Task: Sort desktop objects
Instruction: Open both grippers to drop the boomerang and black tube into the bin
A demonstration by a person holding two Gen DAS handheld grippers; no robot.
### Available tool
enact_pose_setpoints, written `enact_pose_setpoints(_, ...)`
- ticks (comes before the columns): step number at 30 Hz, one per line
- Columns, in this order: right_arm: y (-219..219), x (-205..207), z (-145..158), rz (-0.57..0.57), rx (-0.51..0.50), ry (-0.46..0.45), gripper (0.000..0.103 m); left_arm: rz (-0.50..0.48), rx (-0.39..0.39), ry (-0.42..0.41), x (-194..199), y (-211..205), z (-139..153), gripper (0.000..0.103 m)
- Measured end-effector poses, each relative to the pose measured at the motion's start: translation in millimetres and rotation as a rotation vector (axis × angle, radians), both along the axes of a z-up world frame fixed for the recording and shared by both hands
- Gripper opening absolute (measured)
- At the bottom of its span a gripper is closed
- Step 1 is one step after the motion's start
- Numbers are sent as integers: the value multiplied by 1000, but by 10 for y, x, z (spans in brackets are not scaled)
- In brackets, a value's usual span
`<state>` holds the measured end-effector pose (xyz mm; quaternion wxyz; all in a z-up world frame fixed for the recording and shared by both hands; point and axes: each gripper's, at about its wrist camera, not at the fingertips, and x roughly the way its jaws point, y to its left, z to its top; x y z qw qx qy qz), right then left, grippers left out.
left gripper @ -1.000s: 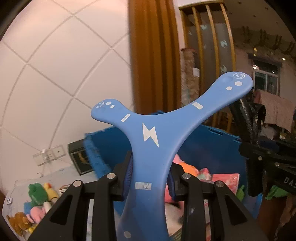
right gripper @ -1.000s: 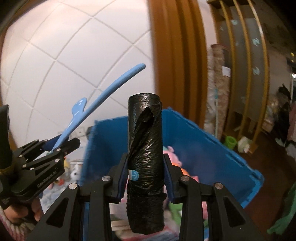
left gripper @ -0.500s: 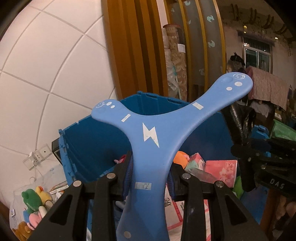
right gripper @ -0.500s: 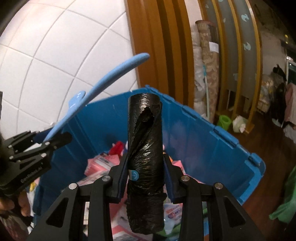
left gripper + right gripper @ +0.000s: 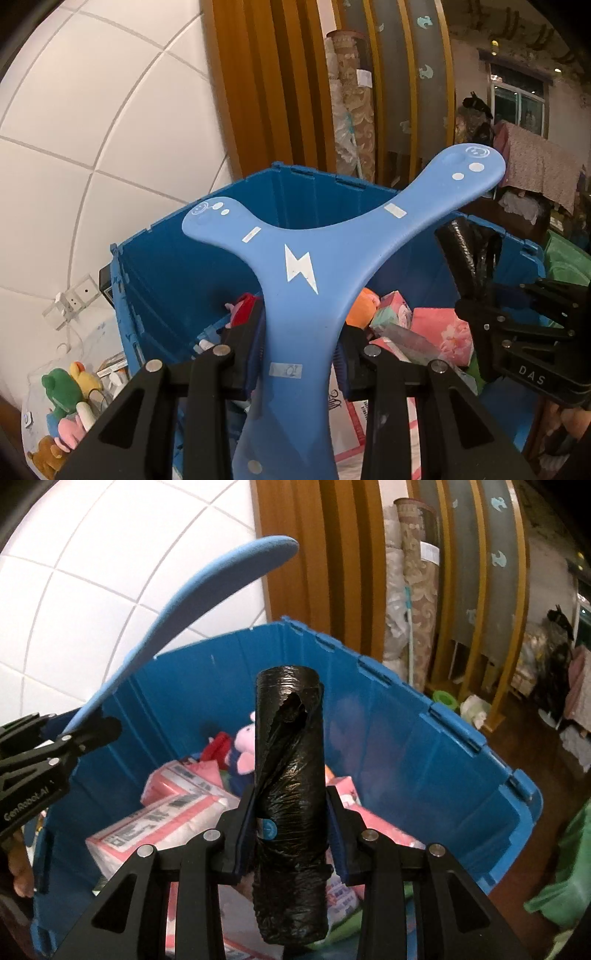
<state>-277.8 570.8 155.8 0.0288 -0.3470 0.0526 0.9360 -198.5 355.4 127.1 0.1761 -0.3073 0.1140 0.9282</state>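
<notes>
While over the bin (toys inside), left gripper squeezing boomerang, right gripper squeezing bag roll.

Blue 3-arm boomerang & black bag roll, both upright over blue bin.

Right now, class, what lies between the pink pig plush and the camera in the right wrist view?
The black bag roll, clamped upright in the right hand-held gripper, stands before the pig plush.
</notes>
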Motion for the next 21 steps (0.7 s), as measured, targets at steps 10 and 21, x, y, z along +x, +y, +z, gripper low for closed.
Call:
enact_pose_setpoints(10,-7,-37,-61,-13,30,-27,41,30,-13,27,29,-28,17,70)
enact_pose_setpoints(21,-91,75,86,-43,86,12,103,51,56,77,243,-229,148,80)
